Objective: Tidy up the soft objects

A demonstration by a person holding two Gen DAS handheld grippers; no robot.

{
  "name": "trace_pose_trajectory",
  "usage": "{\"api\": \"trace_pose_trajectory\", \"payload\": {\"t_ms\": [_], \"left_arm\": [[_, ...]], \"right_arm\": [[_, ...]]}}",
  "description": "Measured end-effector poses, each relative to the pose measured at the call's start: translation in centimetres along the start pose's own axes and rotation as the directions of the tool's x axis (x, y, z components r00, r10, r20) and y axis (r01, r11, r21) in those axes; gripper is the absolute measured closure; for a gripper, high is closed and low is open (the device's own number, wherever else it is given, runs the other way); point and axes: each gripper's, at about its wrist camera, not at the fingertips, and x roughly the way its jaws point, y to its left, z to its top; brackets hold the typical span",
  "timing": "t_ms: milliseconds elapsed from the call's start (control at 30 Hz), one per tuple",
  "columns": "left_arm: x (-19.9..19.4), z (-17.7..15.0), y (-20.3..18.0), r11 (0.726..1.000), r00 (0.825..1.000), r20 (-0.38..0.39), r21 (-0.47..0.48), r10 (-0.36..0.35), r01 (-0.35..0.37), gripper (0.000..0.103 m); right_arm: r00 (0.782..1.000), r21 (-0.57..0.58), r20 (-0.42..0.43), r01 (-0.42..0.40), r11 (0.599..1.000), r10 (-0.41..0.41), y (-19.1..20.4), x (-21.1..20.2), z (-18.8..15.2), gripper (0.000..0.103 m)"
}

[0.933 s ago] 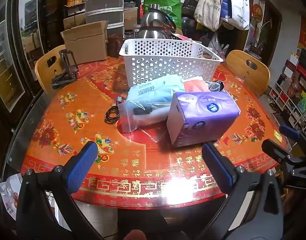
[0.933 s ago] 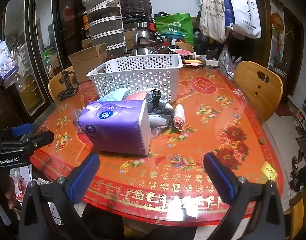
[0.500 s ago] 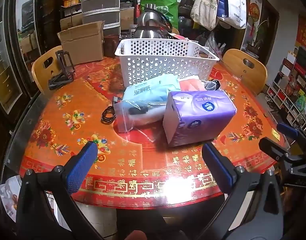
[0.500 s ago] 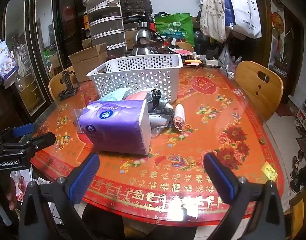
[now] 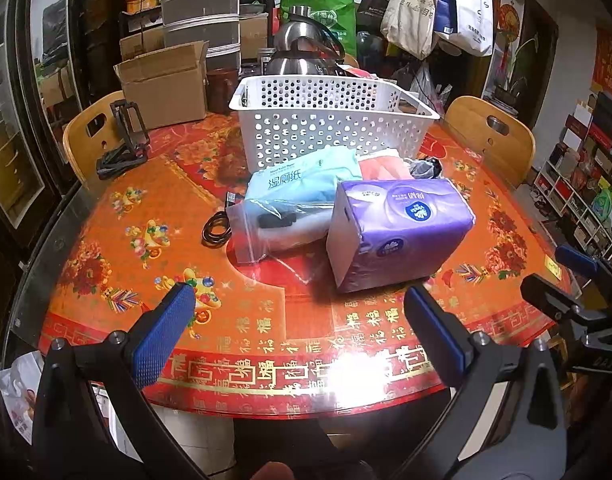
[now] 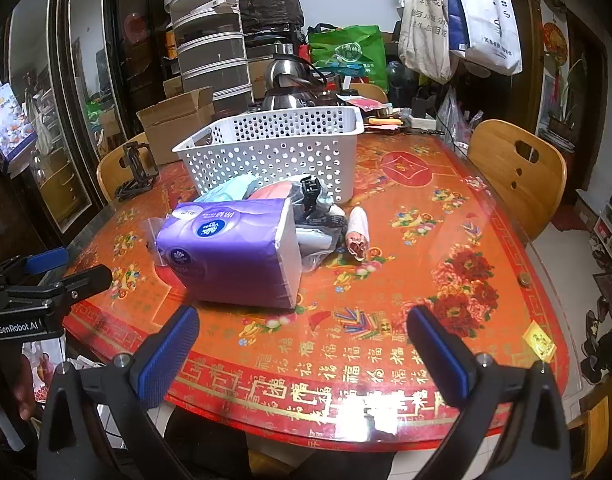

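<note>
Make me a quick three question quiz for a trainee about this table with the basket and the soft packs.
1. True or false: the purple tissue pack already lies inside the white basket.
2. Which item lies nearest the left tongs? A: purple tissue pack B: blue wipes pack C: cardboard box
3. Fill in: the right tongs are ____ and hold nothing.

Key: 1 false, it lies on the table in front of the basket. 2 A. 3 open.

We see the tissue pack (image 5: 400, 232) on the surface (image 5: 125, 216), before the basket (image 5: 330, 120), wipes pack (image 5: 301, 178) between.
</note>
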Motion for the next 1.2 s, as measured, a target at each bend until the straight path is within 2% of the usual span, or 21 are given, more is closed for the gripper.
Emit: {"api": "trace_pose_trajectory", "payload": {"t_ms": [1200], "left_arm": [[0.37, -0.17, 0.65, 1.0, 1.0, -0.009, -0.01, -0.002, 0.002, 0.0]], "right_arm": [[1.0, 0.004, -0.019, -0.003, 1.0, 0.003, -0.07, 0.41, -0.17, 0.0]]}}
